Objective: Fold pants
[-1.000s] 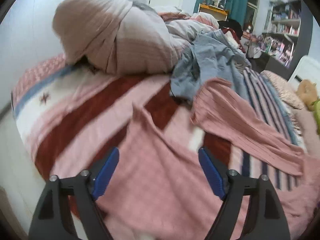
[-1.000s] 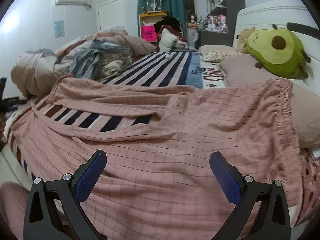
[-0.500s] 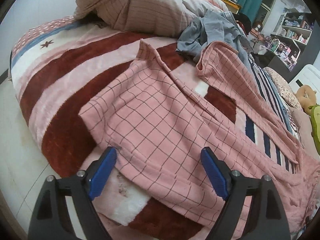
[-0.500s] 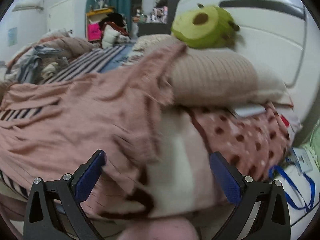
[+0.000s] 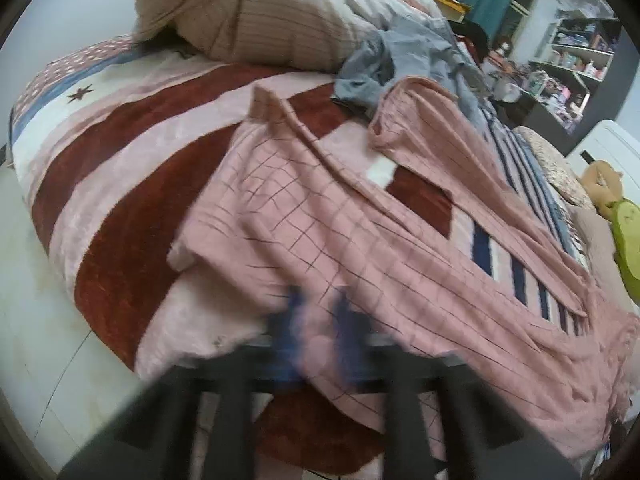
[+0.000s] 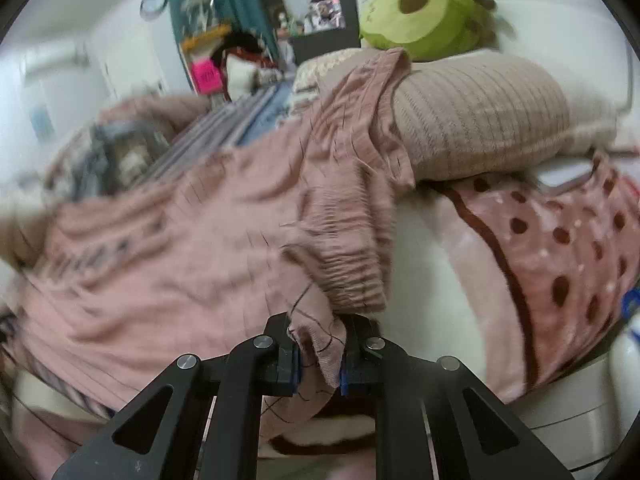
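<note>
Pink checked pants (image 5: 360, 232) lie spread across the bed with their two legs splayed apart. My left gripper (image 5: 320, 336) is blurred; its blue pads stand close together on the near leg's edge near the bed's front. In the right wrist view the pants (image 6: 192, 248) lie bunched, with the gathered waistband (image 6: 352, 272) beside a pillow. My right gripper (image 6: 318, 360) is shut on the pink fabric at the waistband's near corner.
A red, pink and white striped blanket (image 5: 132, 168) covers the bed. A rolled beige quilt (image 5: 256, 12) and grey clothes (image 5: 400, 60) lie at the far side. A beige pillow (image 6: 480, 116) and a green avocado plush (image 6: 424, 8) sit by the white headboard.
Both grippers were wide open and have closed: the right on the waistband corner, the left onto the near leg's edge. The right view swung toward the pillow end.
</note>
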The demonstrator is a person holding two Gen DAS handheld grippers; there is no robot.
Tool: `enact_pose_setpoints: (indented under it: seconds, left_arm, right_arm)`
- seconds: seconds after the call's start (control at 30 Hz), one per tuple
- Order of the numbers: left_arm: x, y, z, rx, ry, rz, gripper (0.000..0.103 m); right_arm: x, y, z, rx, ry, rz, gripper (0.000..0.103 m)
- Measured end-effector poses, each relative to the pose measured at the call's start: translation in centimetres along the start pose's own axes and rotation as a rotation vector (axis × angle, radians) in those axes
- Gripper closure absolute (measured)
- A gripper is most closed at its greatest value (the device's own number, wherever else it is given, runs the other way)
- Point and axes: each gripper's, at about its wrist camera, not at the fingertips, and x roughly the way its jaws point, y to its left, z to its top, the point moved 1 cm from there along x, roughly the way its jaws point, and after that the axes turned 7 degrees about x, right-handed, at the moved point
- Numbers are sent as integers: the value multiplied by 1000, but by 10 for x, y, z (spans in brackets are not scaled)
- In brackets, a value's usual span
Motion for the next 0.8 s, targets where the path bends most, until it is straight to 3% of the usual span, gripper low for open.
enact_pose_setpoints:
  seconds: [0.13,0.3,0.47,0.8]
  left_arm:
    - [-17,-4,6,21,-59,-2,100]
    - [-45,-9,23,45,-121,-7,100]
    - [-59,-25,56,117,-139,36,100]
    - [-20,-70,143,218,-83,118,100]
  right_arm:
    - [-22,-16,15,102,-53,77,98]
    - [-40,-13,34,64,-75,113,98]
    - [-42,10,65,-17,-98,126,99]
    - [7,56,152,-154,-112,43,100]
